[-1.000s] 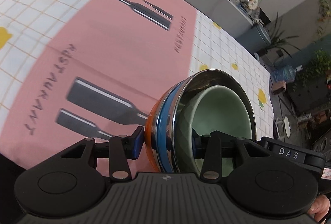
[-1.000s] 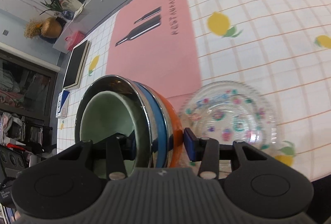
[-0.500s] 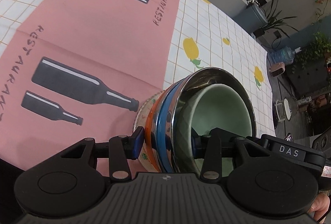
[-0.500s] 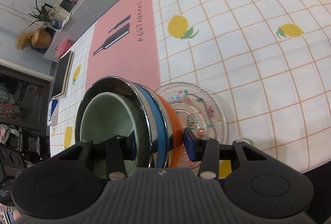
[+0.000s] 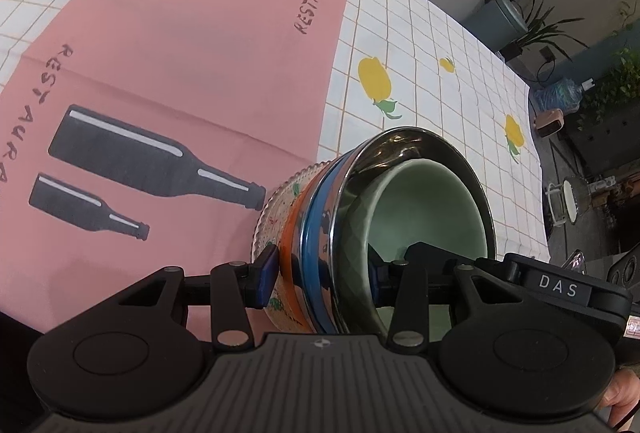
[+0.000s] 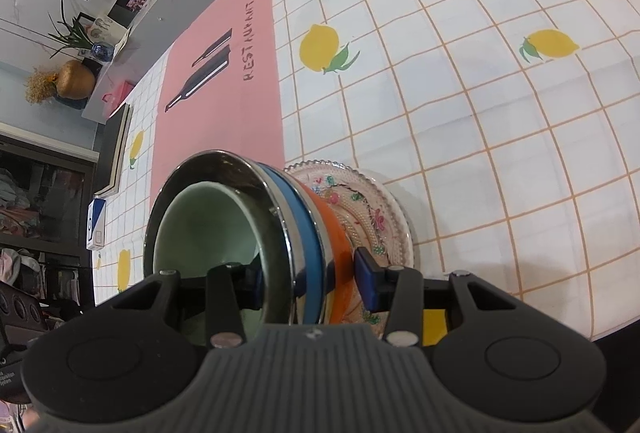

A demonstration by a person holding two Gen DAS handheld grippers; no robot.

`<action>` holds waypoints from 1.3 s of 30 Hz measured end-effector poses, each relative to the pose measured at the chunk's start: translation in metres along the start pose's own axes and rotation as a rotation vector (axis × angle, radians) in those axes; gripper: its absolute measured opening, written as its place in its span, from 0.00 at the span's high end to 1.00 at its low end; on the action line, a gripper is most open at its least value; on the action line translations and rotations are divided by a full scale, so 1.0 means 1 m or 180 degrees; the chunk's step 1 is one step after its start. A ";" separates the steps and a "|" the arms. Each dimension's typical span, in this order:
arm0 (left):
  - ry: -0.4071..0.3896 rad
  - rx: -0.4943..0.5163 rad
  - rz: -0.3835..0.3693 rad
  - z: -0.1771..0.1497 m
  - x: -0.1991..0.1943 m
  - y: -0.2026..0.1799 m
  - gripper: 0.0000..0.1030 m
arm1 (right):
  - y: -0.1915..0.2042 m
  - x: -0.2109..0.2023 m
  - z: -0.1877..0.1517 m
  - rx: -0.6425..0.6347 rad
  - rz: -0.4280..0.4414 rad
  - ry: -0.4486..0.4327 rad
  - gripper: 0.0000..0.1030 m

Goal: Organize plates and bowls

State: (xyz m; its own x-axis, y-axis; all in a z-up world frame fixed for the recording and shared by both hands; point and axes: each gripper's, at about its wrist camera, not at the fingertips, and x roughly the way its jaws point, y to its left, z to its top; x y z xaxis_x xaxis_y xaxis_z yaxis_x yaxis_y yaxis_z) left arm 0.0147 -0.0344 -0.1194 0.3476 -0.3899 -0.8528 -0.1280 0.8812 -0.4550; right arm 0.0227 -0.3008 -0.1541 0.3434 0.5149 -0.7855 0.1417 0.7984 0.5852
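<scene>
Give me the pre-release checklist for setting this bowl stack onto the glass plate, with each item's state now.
1. Left gripper clamped across the bowl stack rim: ok.
2. Right gripper clamped on the opposite rim: ok.
3. Nesting intact, green bowl inside steel bowl, then blue and orange: ok.
4. Stack over the glass plate: ok, the orange bowl sits against the plate's middle.
5. Stack bottom resting on the plate: cannot tell, contact is hidden.
6. Plate flat on the tablecloth: ok.

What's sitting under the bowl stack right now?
Under the bowl stack is the floral glass plate; its beaded rim shows around the orange bowl. Actual contact is hidden.
</scene>
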 end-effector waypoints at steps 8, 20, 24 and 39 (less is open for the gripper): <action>0.0007 0.0104 0.0038 0.002 -0.001 -0.003 0.53 | 0.007 -0.004 -0.001 -0.0167 -0.0054 -0.0063 0.56; -0.0419 0.0563 0.0197 0.002 -0.032 -0.017 0.40 | 0.024 -0.026 -0.005 -0.0589 -0.0237 -0.0376 0.41; -0.0735 0.0910 0.0291 -0.002 -0.055 -0.028 0.40 | 0.042 -0.042 -0.012 -0.0949 -0.0455 -0.0699 0.40; -0.1738 0.1575 0.0483 -0.037 -0.124 -0.045 0.43 | 0.097 -0.100 -0.072 -0.1809 -0.0569 -0.1768 0.25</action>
State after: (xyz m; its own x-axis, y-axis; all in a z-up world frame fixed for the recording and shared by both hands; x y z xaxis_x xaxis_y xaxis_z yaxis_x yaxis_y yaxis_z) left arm -0.0568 -0.0358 -0.0026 0.7872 -0.1801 -0.5899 0.1765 0.9822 -0.0644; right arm -0.0643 -0.2519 -0.0332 0.7918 0.2539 -0.5555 -0.2038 0.9672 0.1517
